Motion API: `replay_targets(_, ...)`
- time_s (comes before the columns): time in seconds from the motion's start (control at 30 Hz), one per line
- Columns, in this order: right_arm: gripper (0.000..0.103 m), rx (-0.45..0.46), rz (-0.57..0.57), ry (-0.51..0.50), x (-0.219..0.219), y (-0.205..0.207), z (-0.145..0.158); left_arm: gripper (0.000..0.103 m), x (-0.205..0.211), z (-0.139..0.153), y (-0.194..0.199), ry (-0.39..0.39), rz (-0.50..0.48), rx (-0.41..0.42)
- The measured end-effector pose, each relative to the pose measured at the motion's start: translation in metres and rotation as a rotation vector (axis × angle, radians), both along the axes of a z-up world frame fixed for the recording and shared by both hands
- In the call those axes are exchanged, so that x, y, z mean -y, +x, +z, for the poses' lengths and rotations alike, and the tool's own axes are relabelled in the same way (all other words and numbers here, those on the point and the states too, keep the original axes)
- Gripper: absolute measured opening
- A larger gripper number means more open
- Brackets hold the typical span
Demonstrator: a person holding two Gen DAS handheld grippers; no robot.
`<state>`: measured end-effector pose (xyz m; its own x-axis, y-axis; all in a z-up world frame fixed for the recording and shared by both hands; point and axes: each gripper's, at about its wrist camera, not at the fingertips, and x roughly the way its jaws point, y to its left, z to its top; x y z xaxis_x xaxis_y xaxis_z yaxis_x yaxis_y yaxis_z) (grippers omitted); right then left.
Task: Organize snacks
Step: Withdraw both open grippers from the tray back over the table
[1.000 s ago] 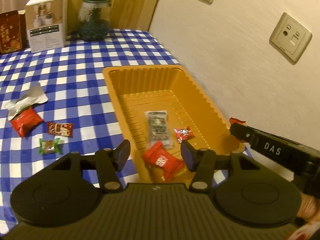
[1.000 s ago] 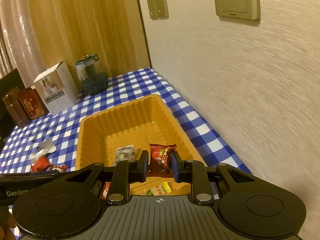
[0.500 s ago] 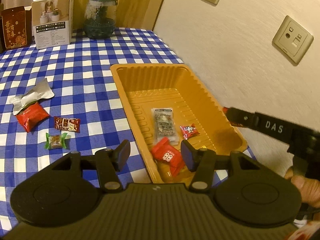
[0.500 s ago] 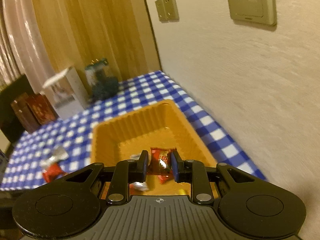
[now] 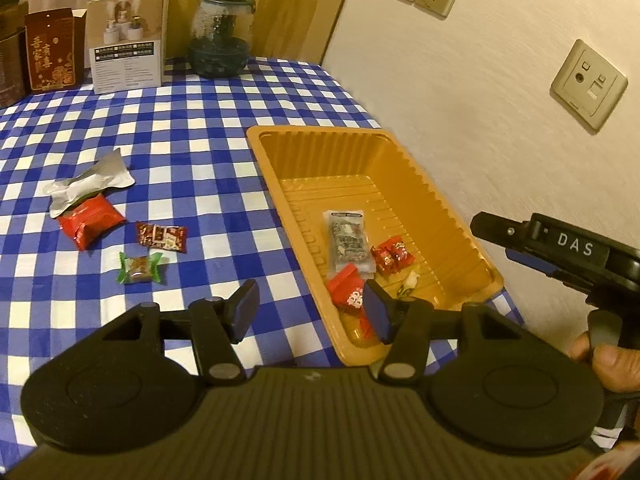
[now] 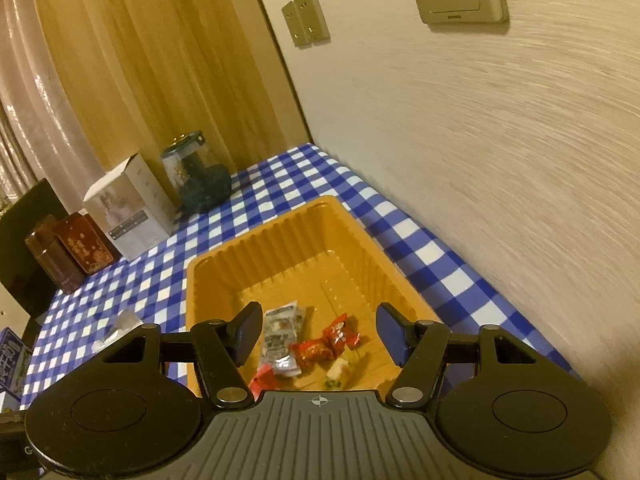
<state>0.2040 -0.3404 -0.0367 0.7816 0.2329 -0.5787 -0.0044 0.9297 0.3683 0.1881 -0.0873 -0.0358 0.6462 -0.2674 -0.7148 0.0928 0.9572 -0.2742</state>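
Right wrist view: right gripper [image 6: 316,332] jaws just opened, nothing between them, over orange tray [image 6: 208,276] holding five snacks. Left gripper [image 5: 308,312] also apart, empty. Four snacks left on checked cloth [image 5: 192,128], incl. green-wrapped candy [image 5: 139,267]

Dim, warm amber light throughout, with no visible lamp. Strong fisheye bending at the edges, dark vignette in the corners. Streaky motion blur across the right-hand wall [image 6: 500,168] in the right wrist view; sharper in the left. Soft glare on the far curtain [image 6: 44,92]. Faint, diffuse shadows.
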Motion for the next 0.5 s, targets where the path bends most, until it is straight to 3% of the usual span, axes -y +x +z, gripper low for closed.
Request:
replay_targets(0.1, 0.063, 0.004, -0.001, -0.002, -0.003, -0.009, 0.005, 0.062, -0.004, 0.004, -0.008, -0.003, 0.007, 0.003)
replay_targets(0.5, 0.063, 0.019, 0.009, -0.001, -0.021, -0.050, 0.028, 0.071, -0.023, 0.023, -0.050, -0.004, 0.033, 0.018)
